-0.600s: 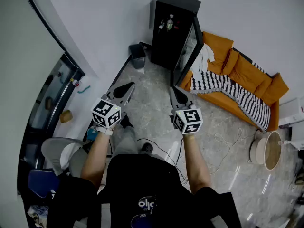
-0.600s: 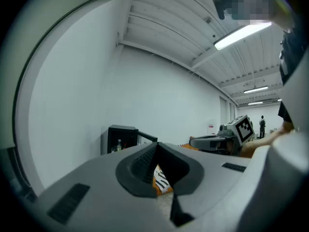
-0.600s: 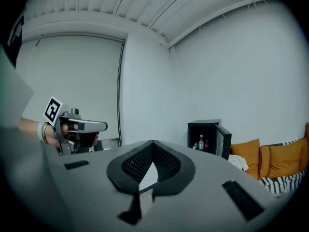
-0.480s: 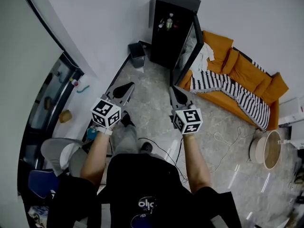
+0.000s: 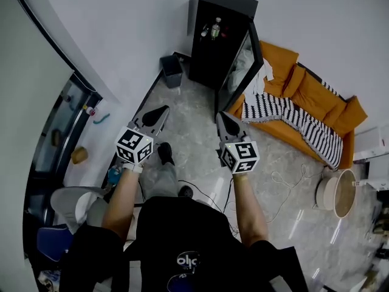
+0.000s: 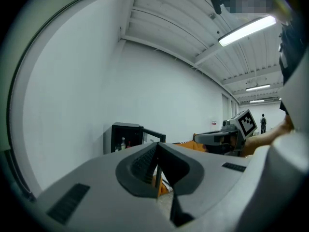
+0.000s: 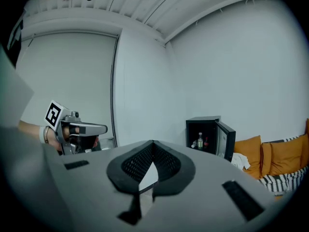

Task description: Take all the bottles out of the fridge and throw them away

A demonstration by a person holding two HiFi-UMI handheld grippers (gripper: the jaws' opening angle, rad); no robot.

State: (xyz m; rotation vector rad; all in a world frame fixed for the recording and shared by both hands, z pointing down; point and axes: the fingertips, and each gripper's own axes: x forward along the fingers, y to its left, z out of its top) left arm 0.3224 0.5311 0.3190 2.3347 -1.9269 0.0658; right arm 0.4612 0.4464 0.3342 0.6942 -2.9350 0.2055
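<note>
Nearest the person, the left claw and right claw are both closed and empty above the pale floor. The approach looks to be the step in hand. Next they need to reach the open fridge at the floor's far edge, where the bottles stand on an upper shelf. A bin sits just beside it, and an orange sofa is on its other side.

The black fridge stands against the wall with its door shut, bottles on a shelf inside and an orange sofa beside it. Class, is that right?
One detail is wrong: the door of the fridge is open, not shut, as the head view shows. The rest holds: the bottles stand on a shelf inside and the orange sofa is beside it.
</note>
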